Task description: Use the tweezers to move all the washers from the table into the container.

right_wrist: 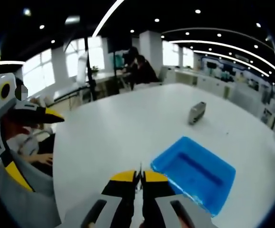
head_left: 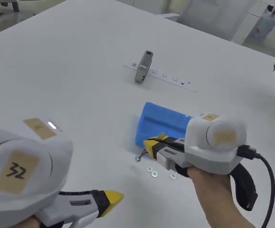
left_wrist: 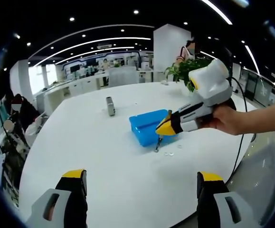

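Note:
Three small metal washers point(head_left: 154, 174) lie on the white table just in front of the blue container point(head_left: 161, 122). My right gripper point(head_left: 149, 144) is shut on thin metal tweezers point(head_left: 140, 155), whose tip points down to the table just left of the washers. Whether the tip holds a washer is too small to tell. In the right gripper view the jaws point(right_wrist: 139, 176) are pressed together on the tweezers, with the container point(right_wrist: 194, 173) to the right. My left gripper point(head_left: 112, 197) hangs at the near left, jaws wide apart and empty point(left_wrist: 142, 190), facing the washers point(left_wrist: 168, 153) and container point(left_wrist: 144, 126).
A power strip with a grey adapter point(head_left: 144, 66) lies farther back on the table. The table edge point(left_wrist: 232, 171) runs close on the right of the left gripper view. People sit at the table's far side point(right_wrist: 137, 69).

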